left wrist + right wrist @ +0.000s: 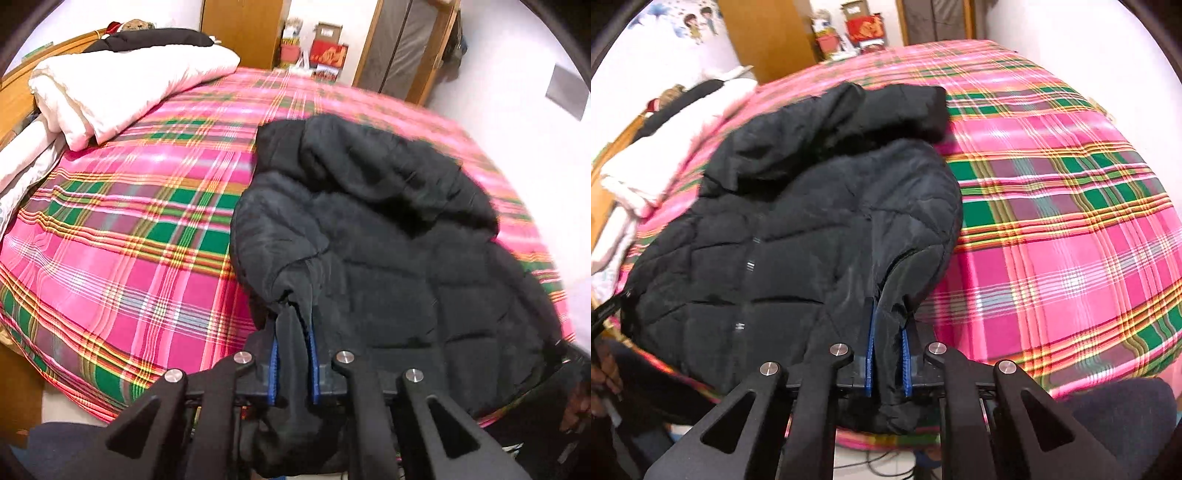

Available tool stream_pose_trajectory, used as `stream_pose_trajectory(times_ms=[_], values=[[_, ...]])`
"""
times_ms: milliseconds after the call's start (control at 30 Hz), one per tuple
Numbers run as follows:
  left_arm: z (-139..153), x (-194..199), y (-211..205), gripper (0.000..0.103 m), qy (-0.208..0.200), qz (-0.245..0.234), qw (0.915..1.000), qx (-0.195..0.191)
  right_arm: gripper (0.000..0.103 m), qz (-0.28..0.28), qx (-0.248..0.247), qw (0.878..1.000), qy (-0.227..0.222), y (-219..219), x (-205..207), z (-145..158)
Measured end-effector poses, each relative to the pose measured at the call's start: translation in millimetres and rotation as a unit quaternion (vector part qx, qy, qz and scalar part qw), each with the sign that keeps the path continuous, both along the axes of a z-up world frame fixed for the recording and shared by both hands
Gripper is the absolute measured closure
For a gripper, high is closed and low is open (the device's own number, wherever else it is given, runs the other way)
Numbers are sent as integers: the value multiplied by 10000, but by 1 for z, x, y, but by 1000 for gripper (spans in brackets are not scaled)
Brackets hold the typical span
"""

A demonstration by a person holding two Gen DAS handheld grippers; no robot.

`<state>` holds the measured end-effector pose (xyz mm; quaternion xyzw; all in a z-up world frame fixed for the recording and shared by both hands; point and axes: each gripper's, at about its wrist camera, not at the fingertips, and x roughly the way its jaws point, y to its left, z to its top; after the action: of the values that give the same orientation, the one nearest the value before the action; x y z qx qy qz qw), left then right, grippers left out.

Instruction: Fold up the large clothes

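A large black quilted hooded jacket (388, 240) lies on the pink plaid bed (129, 221), hood toward the far side. My left gripper (293, 332) is shut on black fabric at the jacket's near left edge, cloth bunched between its blue pads. In the right wrist view the jacket (798, 229) lies front up, its zipper running toward me. My right gripper (888, 328) is shut on the jacket's near right edge, over the bed (1071, 240).
A folded white duvet (122, 85) with a black item on it lies at the head of the bed by the wooden headboard (14, 99). Wooden wardrobes (243, 29) and boxes stand beyond the bed. Cables lie on the floor (886, 465) below.
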<state>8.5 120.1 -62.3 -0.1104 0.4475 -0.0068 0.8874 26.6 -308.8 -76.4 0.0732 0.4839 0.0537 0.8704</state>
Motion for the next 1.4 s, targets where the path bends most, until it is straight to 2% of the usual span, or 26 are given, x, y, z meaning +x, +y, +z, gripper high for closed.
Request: stream_pose_trajectory(times_ms=[267, 467, 667, 800, 933, 1067, 1200, 1400], values=[[37, -32, 24, 90, -383, 22, 9979, -514, 92, -204, 863, 9960, -43, -32, -17, 17], [37, -27, 34, 90, -410, 99, 9952, -884, 92, -318, 1311, 9908, -140, -40, -11, 25], [60, -8, 44, 90, -679, 219, 9884, -1344, 92, -380, 1785, 9823, -434, -53, 12, 53], [77, 24, 57, 90, -862, 461, 9806, -1697, 92, -380, 1954, 9774, -707, -57, 47, 77], [91, 67, 64, 90, -1003, 632, 9767, -1787, 92, -438, 1967, 9756, -867, -59, 96, 95], [93, 120, 69, 90, -1006, 791, 9731, -1917, 92, -559, 1966, 9754, -829, -60, 155, 101], [80, 179, 71, 90, -886, 928, 9731, -1912, 92, -695, 1970, 9760, -620, -60, 214, 91], [31, 261, 74, 86, -454, 1151, 9734, -1929, 89, -934, 1945, 9764, 49, -60, 304, 44]])
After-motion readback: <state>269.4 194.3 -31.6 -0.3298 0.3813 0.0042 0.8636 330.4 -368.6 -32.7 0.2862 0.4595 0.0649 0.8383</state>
